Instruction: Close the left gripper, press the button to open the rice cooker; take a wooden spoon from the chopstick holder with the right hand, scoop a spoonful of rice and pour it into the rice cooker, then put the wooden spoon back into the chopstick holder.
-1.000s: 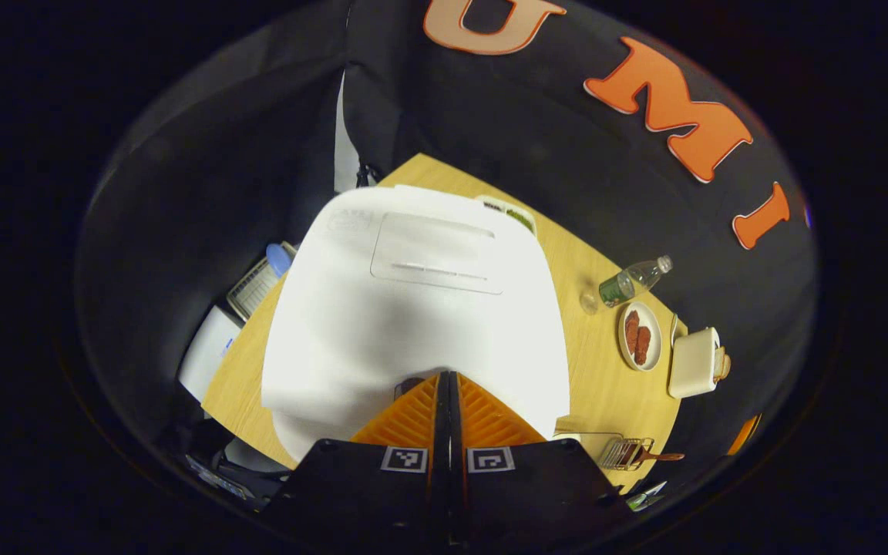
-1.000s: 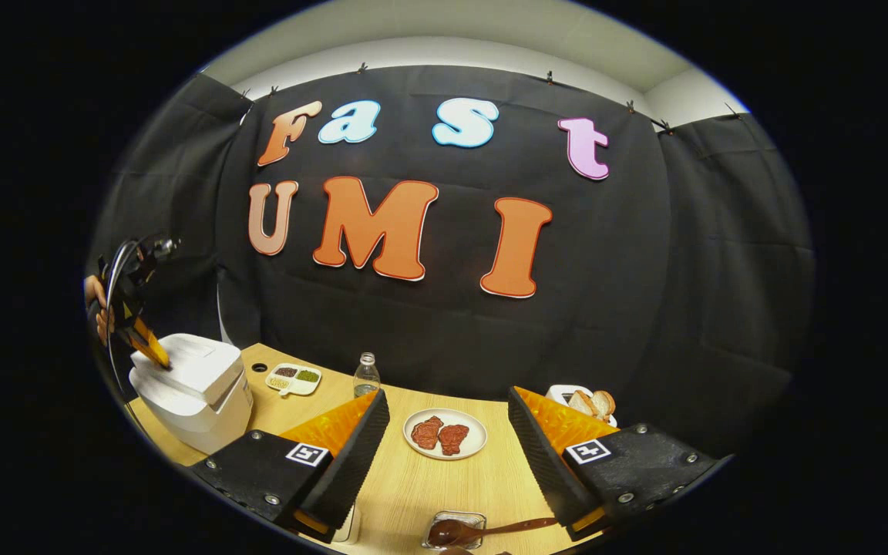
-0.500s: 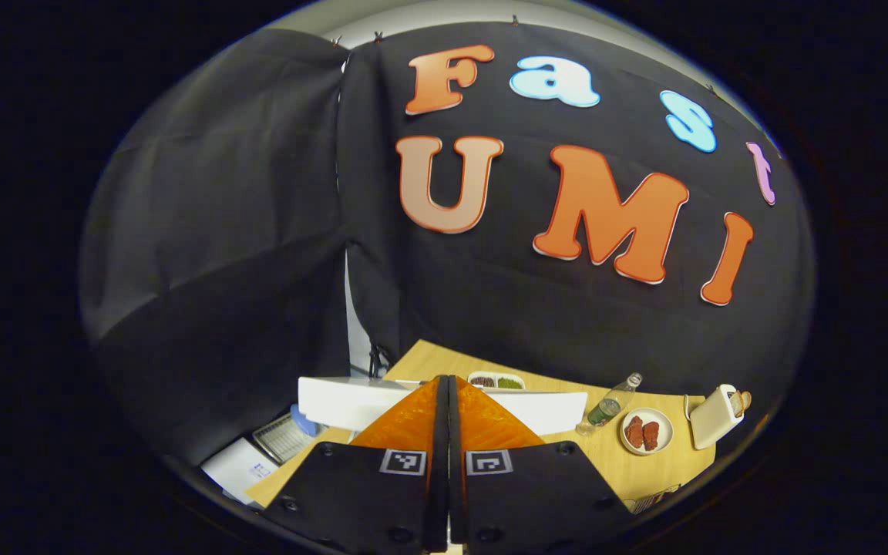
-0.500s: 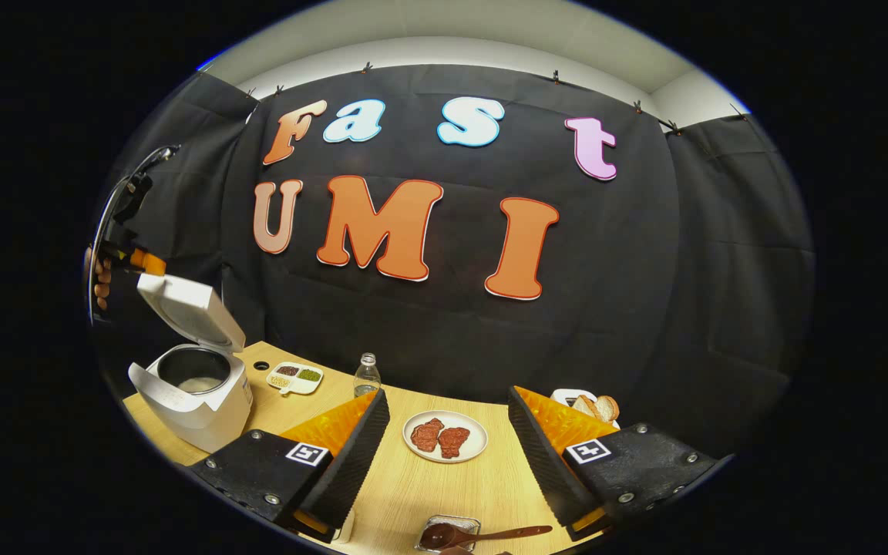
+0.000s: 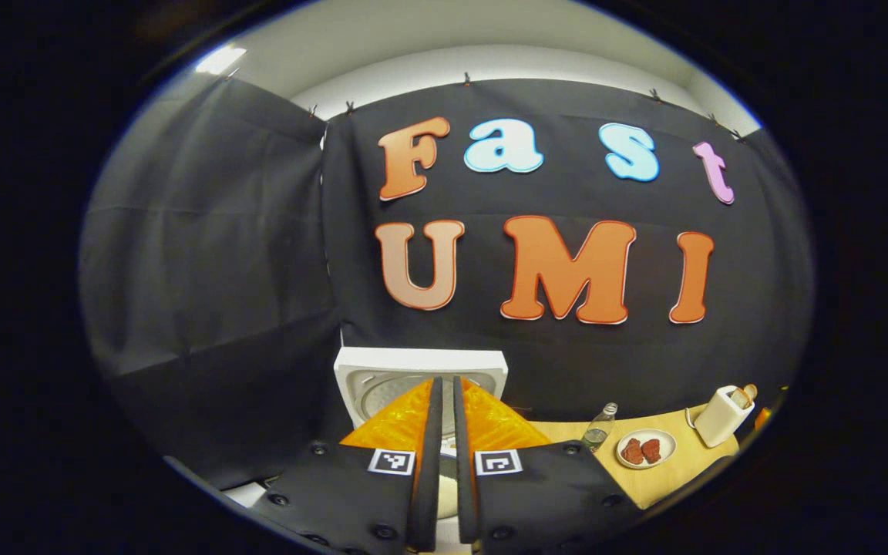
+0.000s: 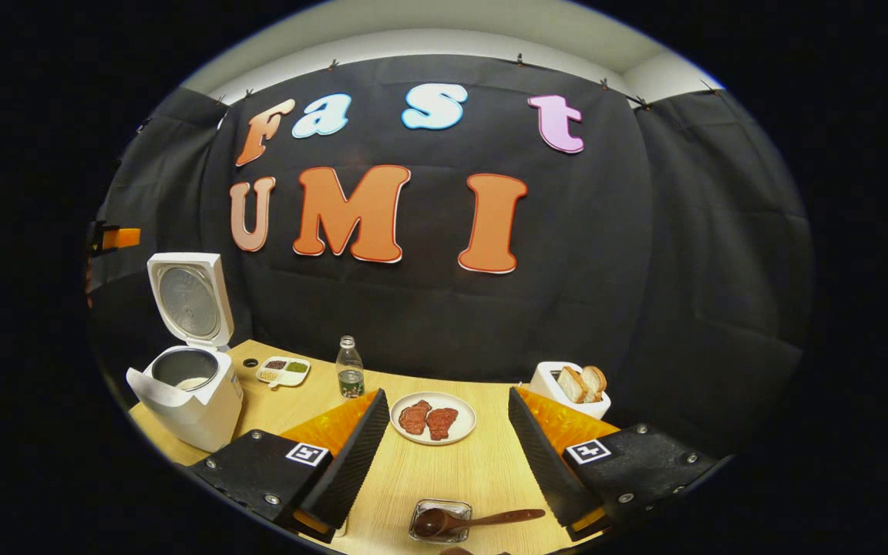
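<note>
Your left gripper's fingers (image 5: 427,432) hide the lower half of the raised cooker lid (image 5: 421,368) and nearly all of the pot beneath it. In the right gripper view, the cooker (image 6: 186,393) sits open, but what lies pale at the bottom of its pot is too small to name. The tray (image 6: 282,371) holds compartments of dark and green bits you can't identify at this size. The spoon (image 6: 471,519) rests in a small clear holder (image 6: 439,522) at the picture's lower edge; the holder's base is cut off there. Your right finger (image 6: 548,455) covers part of the surface (image 6: 444,470). At the far left edge, a small orange piece (image 6: 122,237) is mostly cut off.
</note>
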Available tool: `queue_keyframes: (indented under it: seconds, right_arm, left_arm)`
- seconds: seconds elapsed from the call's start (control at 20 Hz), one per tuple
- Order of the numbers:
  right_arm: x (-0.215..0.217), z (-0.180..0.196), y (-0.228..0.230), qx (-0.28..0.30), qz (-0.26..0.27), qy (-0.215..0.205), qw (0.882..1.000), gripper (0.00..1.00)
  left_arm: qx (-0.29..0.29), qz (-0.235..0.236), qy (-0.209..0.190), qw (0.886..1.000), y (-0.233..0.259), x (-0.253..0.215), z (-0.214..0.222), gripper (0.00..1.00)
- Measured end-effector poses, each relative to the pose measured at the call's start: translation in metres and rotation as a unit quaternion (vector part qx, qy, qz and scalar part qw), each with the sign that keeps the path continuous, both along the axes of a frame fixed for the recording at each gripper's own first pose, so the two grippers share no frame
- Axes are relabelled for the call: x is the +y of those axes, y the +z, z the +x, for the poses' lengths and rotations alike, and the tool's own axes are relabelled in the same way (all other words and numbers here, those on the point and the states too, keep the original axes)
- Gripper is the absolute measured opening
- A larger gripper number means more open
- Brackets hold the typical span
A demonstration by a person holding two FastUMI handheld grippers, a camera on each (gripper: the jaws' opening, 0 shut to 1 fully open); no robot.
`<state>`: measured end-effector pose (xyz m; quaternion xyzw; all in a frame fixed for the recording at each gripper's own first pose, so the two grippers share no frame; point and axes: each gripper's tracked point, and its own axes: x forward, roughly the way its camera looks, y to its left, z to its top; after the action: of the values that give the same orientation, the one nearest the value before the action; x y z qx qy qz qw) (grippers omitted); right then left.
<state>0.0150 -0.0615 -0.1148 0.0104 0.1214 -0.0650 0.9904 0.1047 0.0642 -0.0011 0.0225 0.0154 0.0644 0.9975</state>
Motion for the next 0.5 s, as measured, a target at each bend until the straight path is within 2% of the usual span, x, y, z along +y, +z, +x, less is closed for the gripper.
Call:
queue_keyframes:
  seconds: [0.05, 0.15, 0.35, 0.5]
  right_arm:
    - [-0.004, -0.003, -0.004, 0.003, 0.004, -0.003, 1.000, 0.96]
    - [-0.017, -0.008, -0.012, 0.010, 0.001, -0.014, 1.000, 0.96]
    - [-0.041, -0.025, -0.026, 0.022, 0.004, -0.034, 0.999, 0.96]
    - [-0.057, -0.037, -0.041, 0.038, 0.016, -0.043, 0.998, 0.96]
  left_arm:
    - [-0.009, 0.010, -0.006, 1.000, 0.007, -0.008, -0.005, 0.17]
    - [-0.028, 0.013, -0.019, 0.999, 0.018, -0.028, -0.017, 0.45]
    - [-0.049, 0.006, -0.033, 0.998, 0.018, -0.052, -0.039, 0.68]
    - [-0.058, 0.012, -0.023, 0.998, 0.012, -0.061, -0.056, 0.86]
